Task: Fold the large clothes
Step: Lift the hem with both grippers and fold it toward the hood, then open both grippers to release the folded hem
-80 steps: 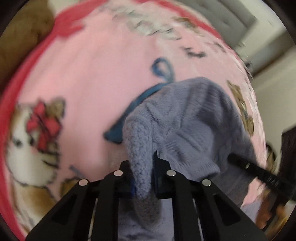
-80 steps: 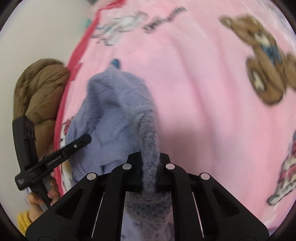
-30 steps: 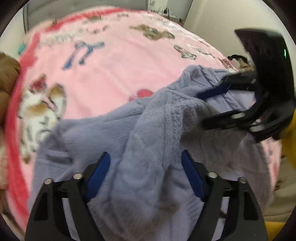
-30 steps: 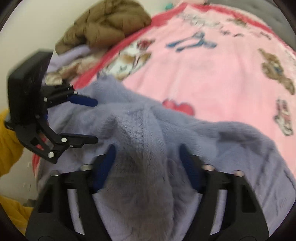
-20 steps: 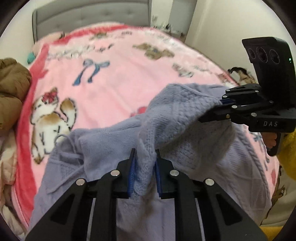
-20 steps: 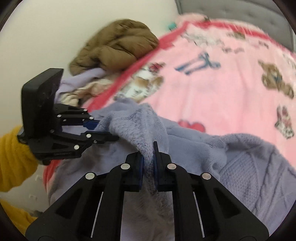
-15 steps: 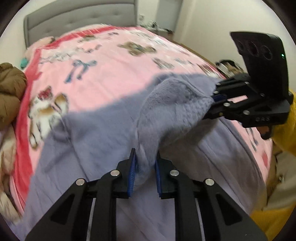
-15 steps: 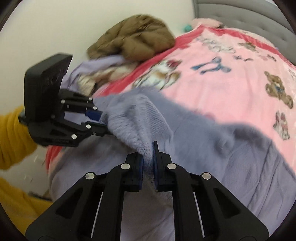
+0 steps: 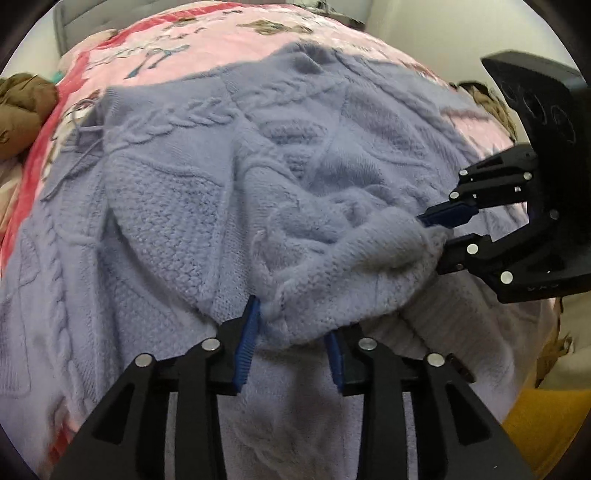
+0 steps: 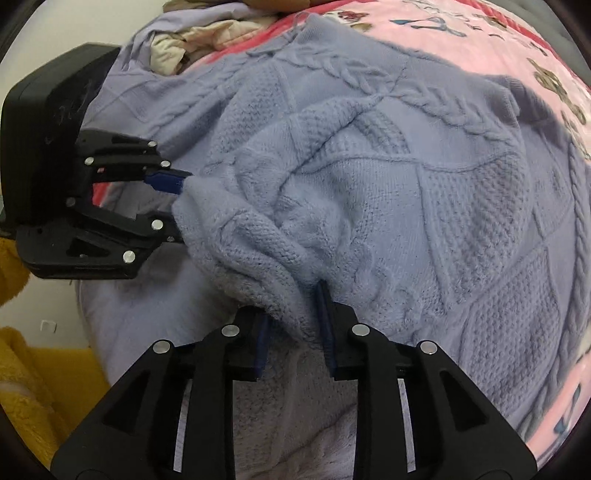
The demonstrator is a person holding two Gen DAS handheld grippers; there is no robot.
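A lavender cable-knit sweater (image 9: pixel 207 177) lies spread on the pink bed blanket (image 9: pixel 229 40); it also fills the right wrist view (image 10: pixel 406 177). A bunched edge of it sits between both grippers. My left gripper (image 9: pixel 291 332) has its jaws parted with the knit edge resting loosely between them. It shows at the left of the right wrist view (image 10: pixel 173 206). My right gripper (image 10: pixel 293 325) is likewise parted around the same edge. It shows at the right of the left wrist view (image 9: pixel 439 236).
A brown jacket (image 9: pixel 18 107) lies at the bed's left edge. Beige and lavender clothes (image 10: pixel 192 33) are piled at the back left. A yellow sleeve (image 10: pixel 33 387) shows at the lower left. A grey headboard (image 9: pixel 70 18) stands behind.
Both grippers carried the sweater edge down and forward, so the sweater now lies spread flat. Both jaws have opened from their tight pinch on the fabric.
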